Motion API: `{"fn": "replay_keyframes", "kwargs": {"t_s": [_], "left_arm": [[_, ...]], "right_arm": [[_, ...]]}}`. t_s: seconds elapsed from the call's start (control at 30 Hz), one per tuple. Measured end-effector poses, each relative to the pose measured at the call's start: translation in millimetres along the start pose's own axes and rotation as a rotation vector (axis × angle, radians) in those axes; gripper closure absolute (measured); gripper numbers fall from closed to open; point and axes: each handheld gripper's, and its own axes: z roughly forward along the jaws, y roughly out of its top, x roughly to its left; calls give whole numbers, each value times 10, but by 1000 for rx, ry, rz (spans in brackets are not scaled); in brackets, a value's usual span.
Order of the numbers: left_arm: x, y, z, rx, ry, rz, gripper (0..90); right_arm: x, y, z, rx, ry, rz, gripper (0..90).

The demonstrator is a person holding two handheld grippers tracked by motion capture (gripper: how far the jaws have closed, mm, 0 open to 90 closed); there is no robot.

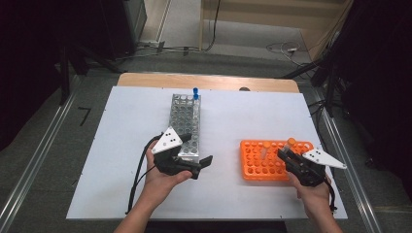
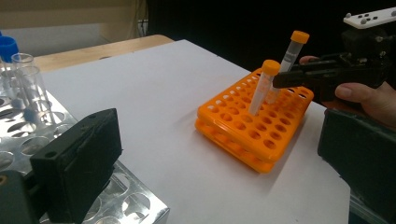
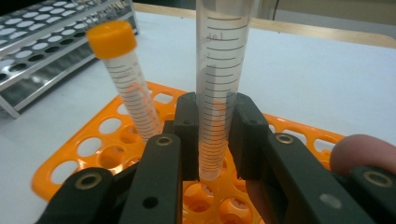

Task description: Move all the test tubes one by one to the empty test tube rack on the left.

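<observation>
At the far left, on the white desk (image 1: 121, 145), the metal rack (image 1: 184, 124) is lying lengthwise, with a blue-capped tube (image 1: 196, 93) standing at its far end. I am holding my left tool (image 1: 200, 162) at the rack's near end, its jaws standing wide apart with nothing between them, pointing right toward the orange rack (image 1: 252, 167). That rack is sitting well apart to the right, near the desk's right edge. One orange-capped tube (image 2: 261, 86) is leaning in a hole there, tilted. Just beside it, I am gripping a second tube (image 3: 219, 70) with my right tool (image 3: 212, 135): the jaws are pressing on both sides of its clear, graduated body, low down, while its tip is hanging over the rack's holes. Its orange cap (image 2: 299, 37) is showing in the left gripper view.
</observation>
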Motion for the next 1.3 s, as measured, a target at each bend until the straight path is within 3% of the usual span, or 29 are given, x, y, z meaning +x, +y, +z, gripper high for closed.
{"fn": "replay_keyframes", "kwargs": {"t_s": [0.27, 0.57, 0.9, 1.0, 1.3], "left_arm": [[-61, -7, 45, 11, -18, 5, 1], [-148, 0, 89, 17, -45, 17, 1], [-229, 11, 129, 15, -71, 19, 2], [-252, 27, 132, 4, -86, 2, 4], [-358, 41, 168, 4, -119, 22, 26]], "right_arm": [[139, 15, -156, -16, 49, -16, 722], [338, 46, -211, -21, 124, -45, 722], [551, 61, -178, -16, 188, -73, 722], [609, 60, -154, -11, 222, -60, 723], [893, 60, -39, 18, 295, -93, 723]]}}
